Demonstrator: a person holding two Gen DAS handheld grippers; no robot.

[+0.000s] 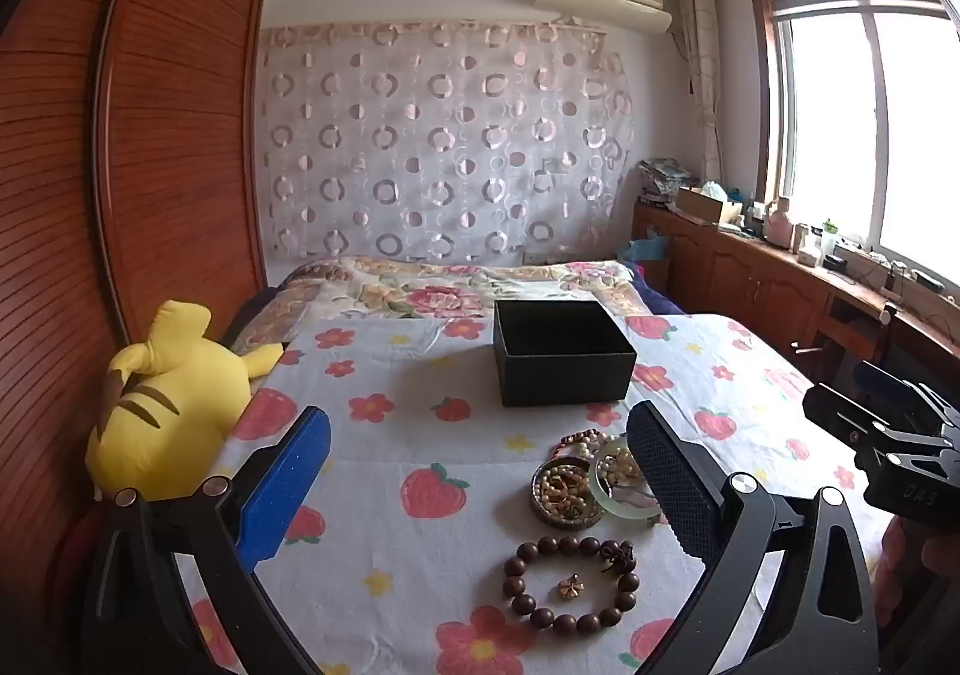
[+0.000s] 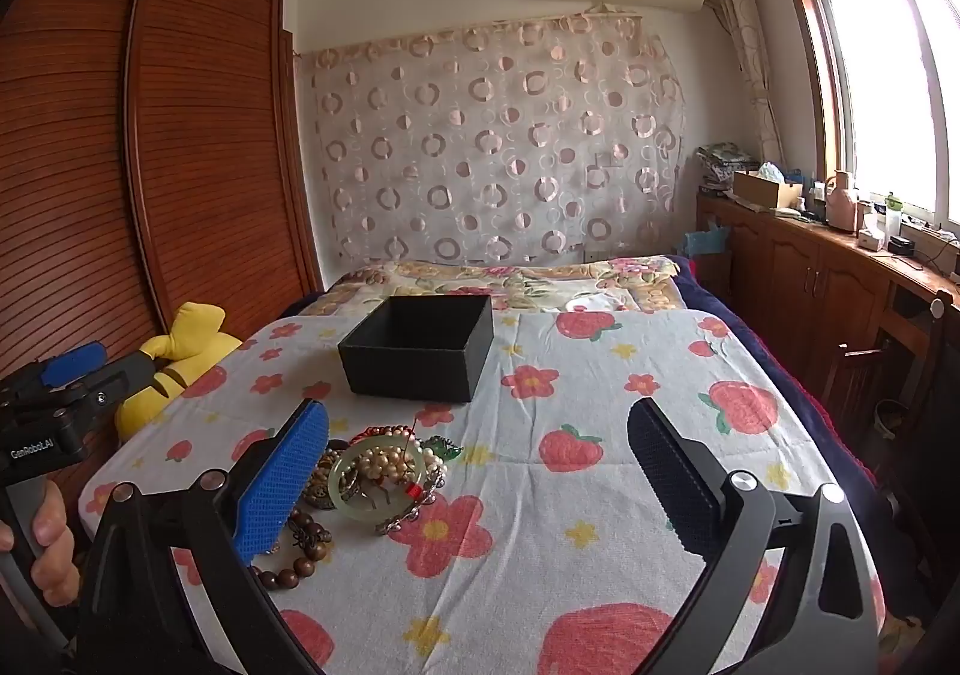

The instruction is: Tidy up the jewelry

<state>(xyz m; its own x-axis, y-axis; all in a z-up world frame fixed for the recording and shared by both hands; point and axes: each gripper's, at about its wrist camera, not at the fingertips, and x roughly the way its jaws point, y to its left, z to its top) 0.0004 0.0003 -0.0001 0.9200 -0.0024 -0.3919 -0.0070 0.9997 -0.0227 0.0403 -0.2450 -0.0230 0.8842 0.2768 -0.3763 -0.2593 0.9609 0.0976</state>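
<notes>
An open black box [image 1: 563, 352] stands on the fruit-print cloth; it also shows in the right wrist view [image 2: 420, 346]. In front of it lies a jewelry pile: a pale green jade bangle [image 1: 621, 486] [image 2: 369, 486], pearl strands [image 2: 390, 459], a dark round bangle [image 1: 565, 492] and a brown wooden bead bracelet [image 1: 570, 585] [image 2: 300, 549] with a small gold charm [image 1: 570, 588] inside its ring. My left gripper [image 1: 480, 489] is open above the pile and holds nothing. My right gripper [image 2: 480, 486] is open and empty, with the pile by its left finger.
A yellow plush toy [image 1: 168, 405] lies at the left edge of the bed. A wooden wardrobe [image 1: 150, 135] stands on the left. Cluttered wooden cabinets [image 2: 810, 279] run under the window on the right. A floral quilt [image 1: 450, 285] lies behind the box.
</notes>
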